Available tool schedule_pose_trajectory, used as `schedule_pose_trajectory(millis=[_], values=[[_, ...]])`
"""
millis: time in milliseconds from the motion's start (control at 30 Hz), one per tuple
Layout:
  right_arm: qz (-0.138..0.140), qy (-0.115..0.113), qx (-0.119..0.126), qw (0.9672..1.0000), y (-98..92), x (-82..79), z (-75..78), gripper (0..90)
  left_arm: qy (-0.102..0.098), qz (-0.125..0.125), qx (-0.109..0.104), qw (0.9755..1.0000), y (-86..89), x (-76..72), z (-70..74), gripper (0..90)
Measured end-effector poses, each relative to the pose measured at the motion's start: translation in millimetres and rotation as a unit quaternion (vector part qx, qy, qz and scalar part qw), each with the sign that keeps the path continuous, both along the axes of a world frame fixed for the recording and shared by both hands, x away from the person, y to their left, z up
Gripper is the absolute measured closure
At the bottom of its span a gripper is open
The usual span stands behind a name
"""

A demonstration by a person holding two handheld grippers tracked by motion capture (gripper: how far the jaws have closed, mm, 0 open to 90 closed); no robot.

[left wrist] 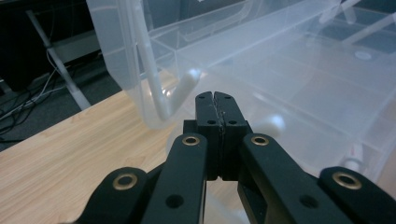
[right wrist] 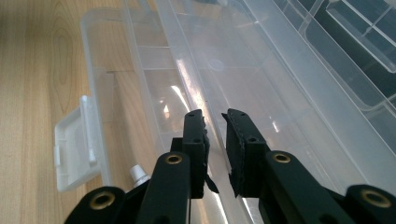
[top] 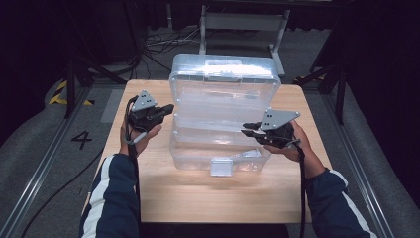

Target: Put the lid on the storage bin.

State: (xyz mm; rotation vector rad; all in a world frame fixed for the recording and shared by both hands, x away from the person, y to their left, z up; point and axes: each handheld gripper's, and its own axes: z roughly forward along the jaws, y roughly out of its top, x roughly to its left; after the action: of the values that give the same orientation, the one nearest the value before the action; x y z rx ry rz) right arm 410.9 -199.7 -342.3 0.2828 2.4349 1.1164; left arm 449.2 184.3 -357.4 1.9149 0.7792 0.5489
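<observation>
A clear plastic box (top: 220,148) sits at the middle of the wooden table (top: 198,198), its lid (top: 225,89) raised upright. The left gripper (top: 171,107) hovers beside the lid's left edge, jaws pressed together and empty. The right gripper (top: 245,130) is at the box's right wall; its jaws stand narrowly apart, and whether they pinch the wall cannot be told.

High view overhead facing forward, gripper views close, sharing clear box (top: 223,99)
</observation>
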Motion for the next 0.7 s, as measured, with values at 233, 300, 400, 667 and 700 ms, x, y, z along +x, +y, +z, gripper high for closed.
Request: schedule_pose_trajectory(millis=[233,300,400,667,700], values=[[0.003,0.004,-0.005,1.0,0.2,-0.9,-0.5,78.6,-0.004,0.006,-0.021,0.9997,-8.9,13.5,10.3,90.0],[0.004,0.006,-0.006,1.0,0.1,-1.1,-0.6,78.5,-0.003,0.012,-0.02,0.9997,-11.5,16.2,11.6,90.0],[0.005,0.009,-0.005,0.9999,-0.3,-1.1,-0.9,78.5,-0.006,0.01,-0.025,0.9996,-13.3,20.0,15.1,90.0],[0.005,0.012,-0.009,0.9999,-0.1,-2.5,-1.7,78.2,-0.017,0.005,-0.027,0.9995,-16.7,17.5,26.6,90.0],[0.005,0.012,-0.01,0.9999,0.0,-2.7,-1.8,78.1,-0.018,0.006,-0.032,0.9993,-16.2,15.9,27.2,90.0]])
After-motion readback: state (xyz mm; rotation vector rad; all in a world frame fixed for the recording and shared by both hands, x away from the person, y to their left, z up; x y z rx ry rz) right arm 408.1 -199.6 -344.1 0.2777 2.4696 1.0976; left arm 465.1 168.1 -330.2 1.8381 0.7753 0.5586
